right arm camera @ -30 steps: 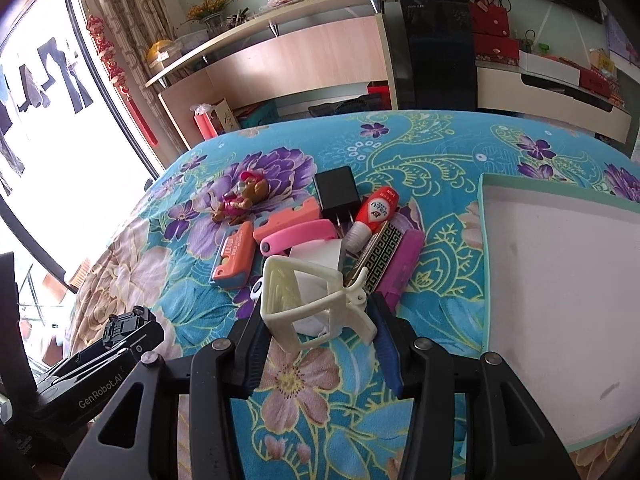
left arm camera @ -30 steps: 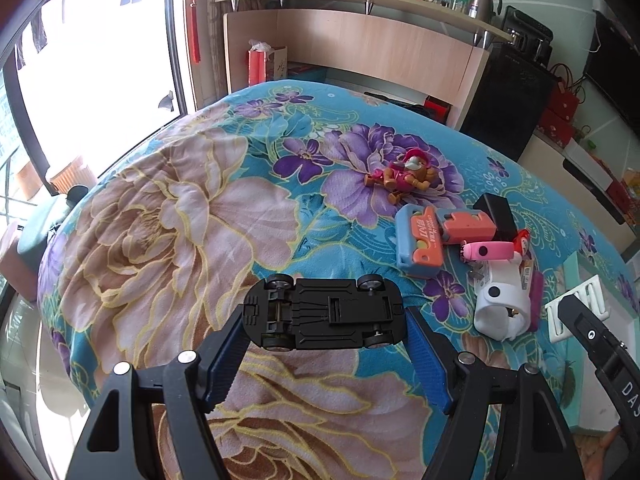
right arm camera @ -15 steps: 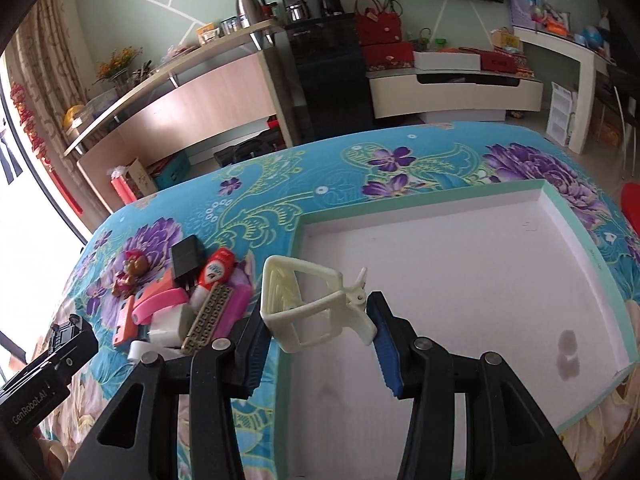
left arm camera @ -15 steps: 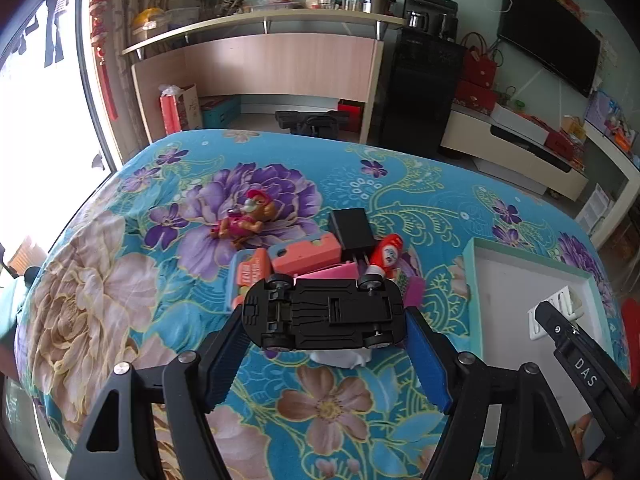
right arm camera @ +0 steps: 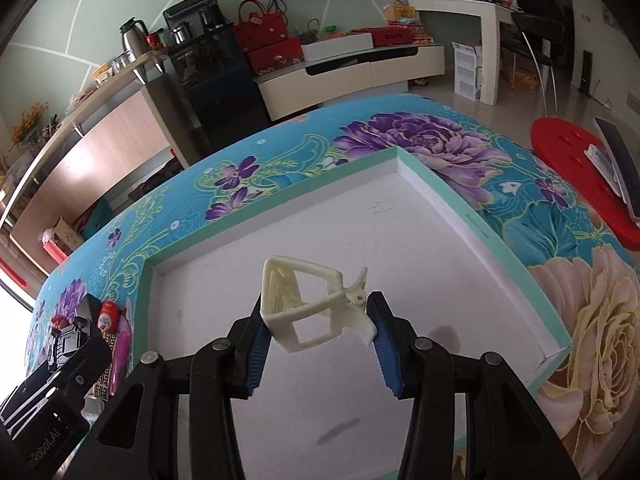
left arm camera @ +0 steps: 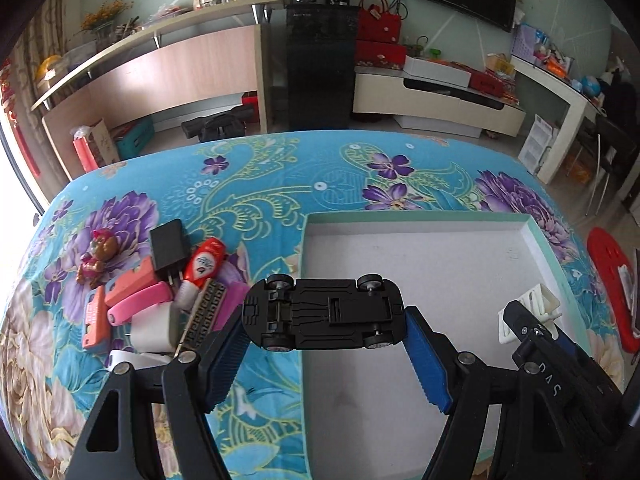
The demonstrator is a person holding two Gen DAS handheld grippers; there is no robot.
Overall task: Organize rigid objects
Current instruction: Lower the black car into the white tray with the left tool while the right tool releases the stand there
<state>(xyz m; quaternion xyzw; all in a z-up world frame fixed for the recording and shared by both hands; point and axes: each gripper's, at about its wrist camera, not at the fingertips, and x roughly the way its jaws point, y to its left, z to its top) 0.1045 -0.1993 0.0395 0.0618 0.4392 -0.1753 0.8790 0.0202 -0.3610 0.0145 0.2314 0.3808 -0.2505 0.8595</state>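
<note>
Both views are taken from just behind each tool's fingers, looking forward and downward over the bed. The left view is aimed across the white tray's (left arm camera: 420, 264) left edge, the toy pile (left arm camera: 160, 292) close by. The right view is held nearer, above the tray (right arm camera: 472, 236). Tray, floral bedspread (right arm camera: 280, 168) and far shelving are shared.
</note>
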